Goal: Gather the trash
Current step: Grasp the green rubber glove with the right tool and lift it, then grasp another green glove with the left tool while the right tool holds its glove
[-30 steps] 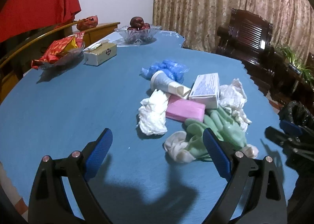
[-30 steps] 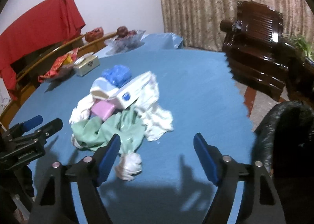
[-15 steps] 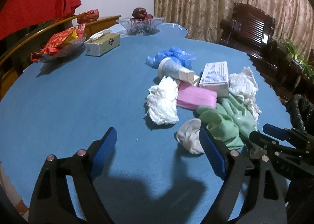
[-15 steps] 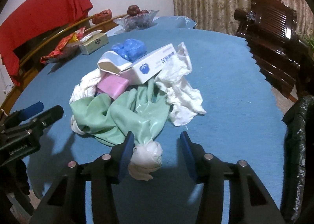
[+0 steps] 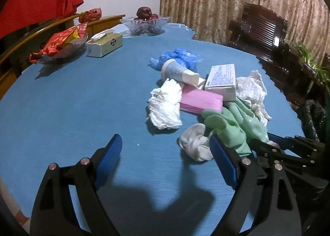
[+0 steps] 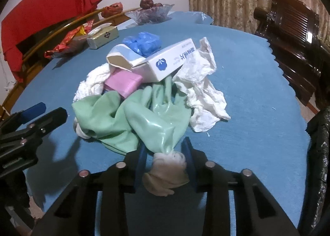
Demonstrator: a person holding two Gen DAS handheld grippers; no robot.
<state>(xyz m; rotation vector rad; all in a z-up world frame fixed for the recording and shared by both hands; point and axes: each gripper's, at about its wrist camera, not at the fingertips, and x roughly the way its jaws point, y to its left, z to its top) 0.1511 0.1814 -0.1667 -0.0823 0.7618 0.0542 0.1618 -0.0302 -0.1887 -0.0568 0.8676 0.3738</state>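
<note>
The right tool is closing on the green rubber glove's cuff; lifting may drag the box off. The left tool is open, empty.

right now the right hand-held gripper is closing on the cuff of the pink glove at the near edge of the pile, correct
Not quite: the glove is green, not pink. The right wrist view shows the right hand-held gripper closing with the whitish cuff of the green rubber glove between its pads, at the near edge of the pile. The pink thing is a small packet.
</note>
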